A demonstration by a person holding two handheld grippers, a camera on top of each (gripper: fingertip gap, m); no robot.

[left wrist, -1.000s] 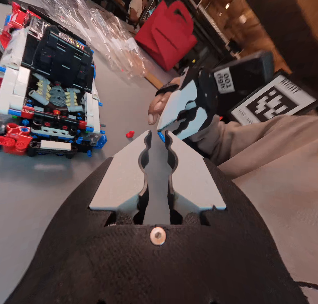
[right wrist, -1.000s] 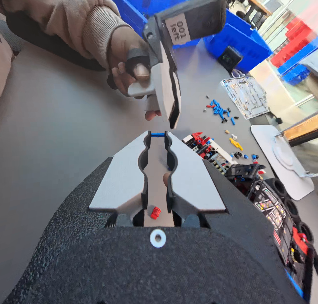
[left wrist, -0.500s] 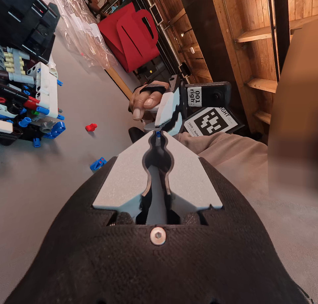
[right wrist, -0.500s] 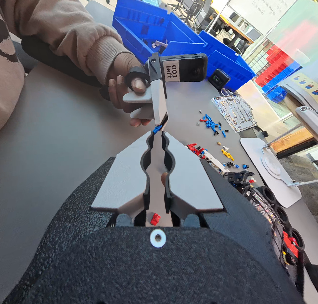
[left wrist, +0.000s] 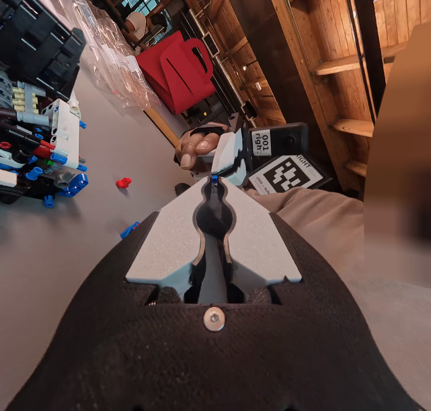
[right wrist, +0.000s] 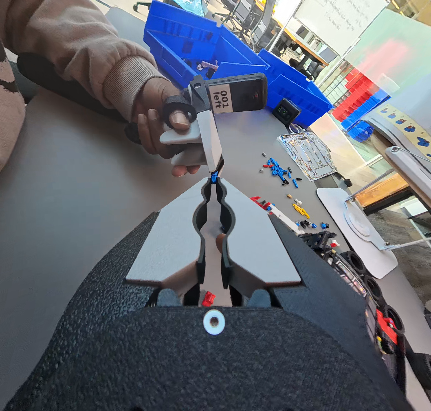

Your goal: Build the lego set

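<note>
A small blue pin (left wrist: 214,179) is pinched at the tips of my left gripper (left wrist: 214,183), whose jaws are nearly closed on it. My right gripper (left wrist: 220,169) meets it tip to tip from beyond. In the right wrist view, my right gripper (right wrist: 213,183) is also shut on the blue pin (right wrist: 213,175), and the left gripper (right wrist: 217,166) comes down onto the same pin from above. Both hold it above the grey table (right wrist: 70,190). The partly built lego car (left wrist: 39,125) stands at the left; it also shows in the right wrist view (right wrist: 349,271).
A red piece (left wrist: 123,182) and a blue piece (left wrist: 130,230) lie on the table near the car. Loose pins (right wrist: 277,170), a printed sheet (right wrist: 307,155), a white pad (right wrist: 354,232) and blue bins (right wrist: 186,38) lie beyond. Plastic bags (left wrist: 112,69) and a red bag (left wrist: 182,73) sit at the far edge. Both grippers' tips are close together, under 4 cm apart. From either gripper's tips it is about 12 cm to the red piece (left wrist: 123,182). It turns up in the right wrist view (right wrist: 209,296) as well.
Both grippers have closed and come together tip to tip. The blue pin, first held crosswise in the open right gripper, is now pinched by both. The left view swung away from the car.
</note>
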